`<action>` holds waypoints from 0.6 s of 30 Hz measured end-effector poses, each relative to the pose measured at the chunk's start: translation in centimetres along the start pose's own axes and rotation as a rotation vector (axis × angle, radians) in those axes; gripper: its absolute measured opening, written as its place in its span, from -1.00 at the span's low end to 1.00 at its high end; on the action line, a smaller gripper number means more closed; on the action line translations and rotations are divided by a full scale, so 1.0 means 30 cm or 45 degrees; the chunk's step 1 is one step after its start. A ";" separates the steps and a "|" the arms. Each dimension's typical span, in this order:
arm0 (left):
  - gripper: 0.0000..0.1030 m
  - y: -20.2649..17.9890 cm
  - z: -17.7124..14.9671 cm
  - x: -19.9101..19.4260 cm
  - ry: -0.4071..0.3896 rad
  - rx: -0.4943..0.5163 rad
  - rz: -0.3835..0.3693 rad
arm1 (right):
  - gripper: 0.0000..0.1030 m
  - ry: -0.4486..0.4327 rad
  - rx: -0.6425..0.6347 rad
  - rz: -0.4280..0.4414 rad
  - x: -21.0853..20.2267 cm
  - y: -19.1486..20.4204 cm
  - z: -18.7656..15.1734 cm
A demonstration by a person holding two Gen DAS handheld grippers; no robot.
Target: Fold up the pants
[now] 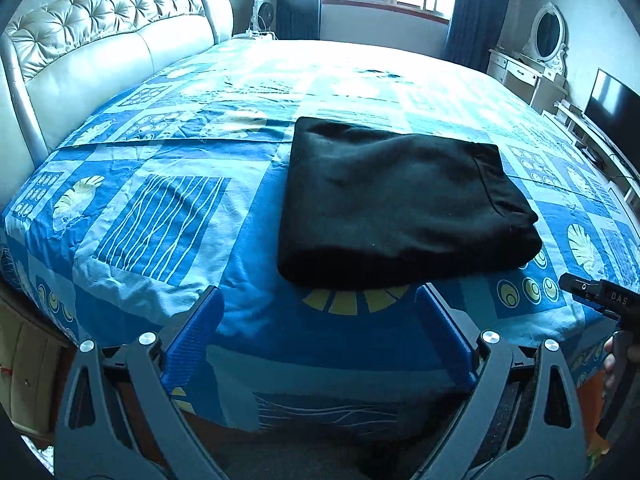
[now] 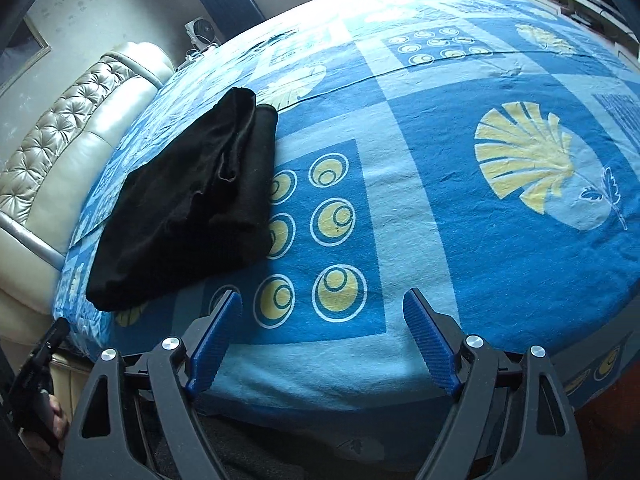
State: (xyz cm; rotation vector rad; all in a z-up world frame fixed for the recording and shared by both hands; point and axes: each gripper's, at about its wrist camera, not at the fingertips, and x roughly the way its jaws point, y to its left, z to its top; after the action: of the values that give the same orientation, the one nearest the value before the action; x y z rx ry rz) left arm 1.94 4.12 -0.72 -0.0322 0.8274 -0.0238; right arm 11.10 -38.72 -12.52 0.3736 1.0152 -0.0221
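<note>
Pants (image 1: 400, 204): black, folded into a thick rectangle, lying flat on the bed.
Bed (image 1: 160, 184): blue patterned sheet; padded headboard (image 1: 100, 40) well beyond the pants.
Left gripper (image 1: 320, 344): jaws wide, nothing between them, just short of the pants' near edge.
Right gripper (image 2: 322, 344): jaws wide, empty, over bare sheet beside the pants.

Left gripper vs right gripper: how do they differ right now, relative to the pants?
The left gripper faces the folded black pants head-on; the right gripper has the pants off to its left, over patterned bedsheet. The left gripper's fingers look spread slightly wider than the right gripper's. Both are open, empty, and clear of the pants.
</note>
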 end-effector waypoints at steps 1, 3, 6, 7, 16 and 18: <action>0.87 0.005 0.003 -0.004 -0.009 -0.012 -0.001 | 0.59 -0.013 -0.023 -0.020 -0.004 0.007 -0.001; 0.87 0.010 0.007 -0.005 -0.018 -0.023 0.001 | 0.59 -0.042 -0.050 -0.040 -0.016 0.014 0.000; 0.87 0.012 0.010 -0.004 -0.024 -0.012 0.014 | 0.59 -0.097 -0.070 -0.075 -0.039 0.025 0.000; 0.87 0.012 0.010 -0.004 -0.026 -0.012 0.017 | 0.59 -0.106 -0.088 -0.087 -0.041 0.034 0.003; 0.87 0.020 0.013 -0.012 -0.042 -0.029 0.058 | 0.59 -0.112 -0.156 -0.117 -0.040 0.070 -0.022; 0.87 0.022 0.011 -0.009 -0.034 -0.036 0.051 | 0.59 -0.115 -0.170 -0.113 -0.043 0.081 -0.029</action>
State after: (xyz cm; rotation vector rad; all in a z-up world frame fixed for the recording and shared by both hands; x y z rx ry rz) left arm 2.01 4.79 -0.32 -0.0422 0.8013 0.0258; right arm 10.16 -36.37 -11.15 0.2038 0.9380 -0.0505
